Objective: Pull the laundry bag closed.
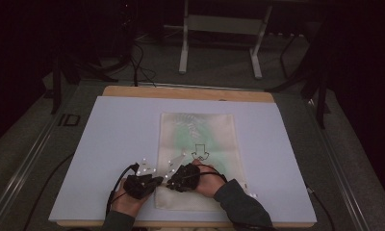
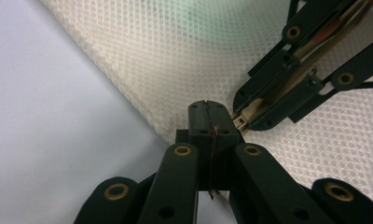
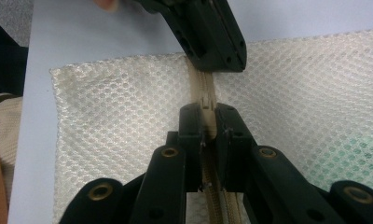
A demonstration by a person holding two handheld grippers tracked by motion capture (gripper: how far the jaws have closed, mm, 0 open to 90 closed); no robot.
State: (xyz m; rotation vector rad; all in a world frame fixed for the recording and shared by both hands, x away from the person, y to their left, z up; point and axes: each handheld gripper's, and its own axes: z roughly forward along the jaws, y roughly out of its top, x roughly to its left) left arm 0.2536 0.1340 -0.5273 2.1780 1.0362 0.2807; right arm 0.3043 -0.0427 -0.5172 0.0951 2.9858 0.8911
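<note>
A cream mesh bag (image 1: 214, 139) lies flat on the white board (image 1: 118, 139), with something green showing faintly through it. A beige zipper (image 3: 204, 88) runs across the bag's near part to its left edge. My left gripper (image 1: 159, 181) is shut on that edge of the bag (image 2: 184, 70) at the zipper's end, its jaws pressed together (image 2: 207, 112). Right beside it, my right gripper (image 1: 171, 181) is shut on the beige zipper pull (image 3: 207, 122), which sits between its jaws (image 3: 207, 116). The left gripper (image 3: 208, 37) faces the right one a few centimetres off along the zipper.
The white board rests on a wooden table (image 1: 190, 92) with dark floor around it. A white metal stand (image 1: 219, 29) is behind the table. Cables (image 1: 116, 185) trail from the grippers over the board's near edge. A black outline mark (image 1: 200, 153) shows on the bag.
</note>
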